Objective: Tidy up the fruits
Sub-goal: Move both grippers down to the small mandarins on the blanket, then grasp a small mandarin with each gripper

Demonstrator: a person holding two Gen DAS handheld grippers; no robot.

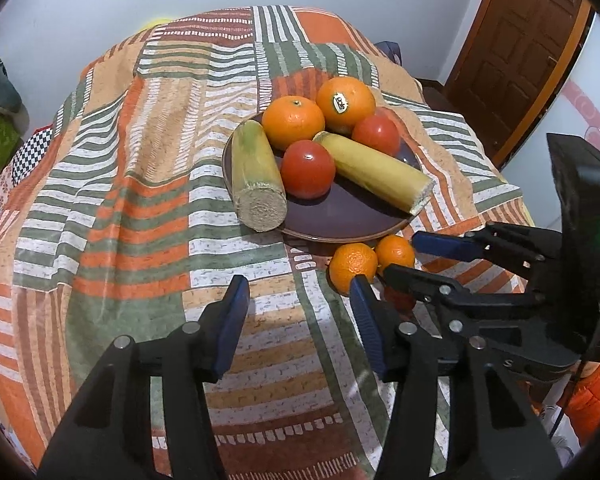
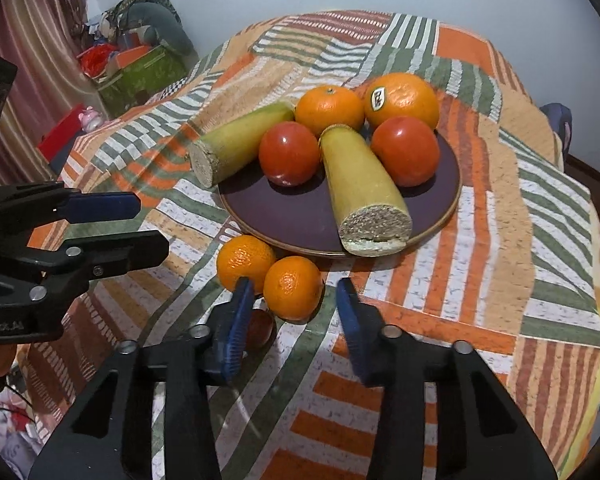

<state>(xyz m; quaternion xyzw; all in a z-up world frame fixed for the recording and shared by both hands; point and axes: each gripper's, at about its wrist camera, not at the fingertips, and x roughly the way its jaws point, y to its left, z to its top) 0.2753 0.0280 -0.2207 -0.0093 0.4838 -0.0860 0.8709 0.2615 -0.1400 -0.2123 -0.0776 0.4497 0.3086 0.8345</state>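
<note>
A dark purple plate [image 1: 340,216] [image 2: 292,220] holds two oranges [image 1: 346,100] [image 2: 402,100], two red tomatoes [image 1: 308,168] [image 2: 289,153] and two cut yellow-green stalks [image 1: 374,172] [image 2: 364,192]. Two small mandarins [image 1: 354,266] [image 2: 246,260] lie on the cloth in front of it. My right gripper [image 2: 295,292] [image 1: 402,258] is open, and the nearer mandarin [image 2: 293,286] [image 1: 396,250] sits between its fingertips with a gap on each side. A small red fruit [image 2: 261,326] is half hidden behind its left finger. My left gripper [image 1: 298,291] [image 2: 154,226] hangs open over bare cloth, left of the mandarins.
A striped patchwork cloth [image 1: 140,184] covers the table and drops off at every edge. One stalk [image 1: 256,176] overhangs the plate's left rim. A wooden door [image 1: 512,52] stands at the back right. Boxes and clutter [image 2: 136,68] sit on the floor to the left.
</note>
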